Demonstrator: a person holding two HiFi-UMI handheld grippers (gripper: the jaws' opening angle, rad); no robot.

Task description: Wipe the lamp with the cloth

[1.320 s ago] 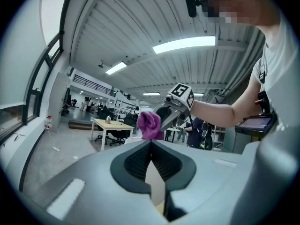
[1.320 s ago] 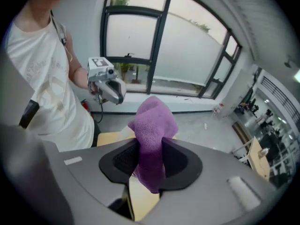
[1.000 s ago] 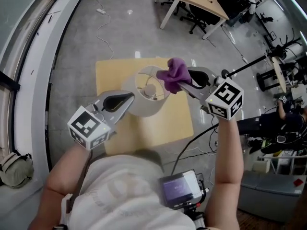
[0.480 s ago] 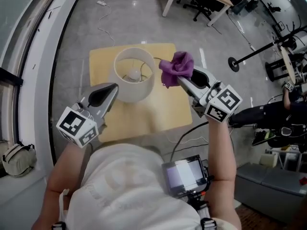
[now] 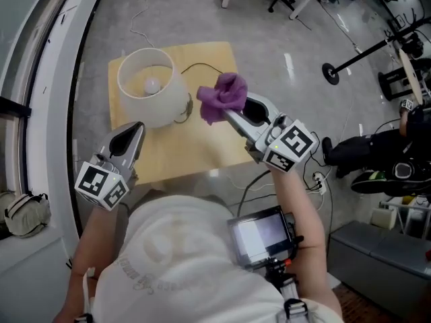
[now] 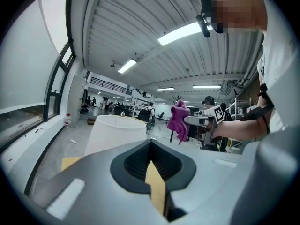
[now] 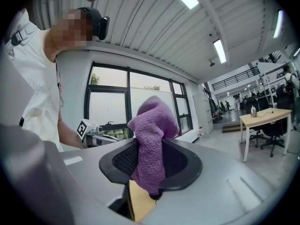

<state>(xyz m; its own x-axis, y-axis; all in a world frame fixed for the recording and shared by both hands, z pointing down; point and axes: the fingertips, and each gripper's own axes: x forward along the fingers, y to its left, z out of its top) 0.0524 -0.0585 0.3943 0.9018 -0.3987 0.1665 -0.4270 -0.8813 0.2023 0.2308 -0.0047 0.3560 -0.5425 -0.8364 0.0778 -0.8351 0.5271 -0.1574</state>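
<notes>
Right gripper (image 5: pixel 227 113) — jaws clamped on the purple cloth (image 5: pixel 222 94), just beside the white table lamp (image 5: pixel 151 93). Left gripper (image 5: pixel 136 128) — jaws together, empty, near the lamp.

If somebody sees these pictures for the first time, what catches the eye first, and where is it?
The purple cloth stands out most: it is bunched in the jaws of the right gripper, over the yellow table. Next comes the white lamp, upright on the table's far left corner, its bulb visible from above. The left gripper, jaws together and empty, points toward the lamp.
</notes>
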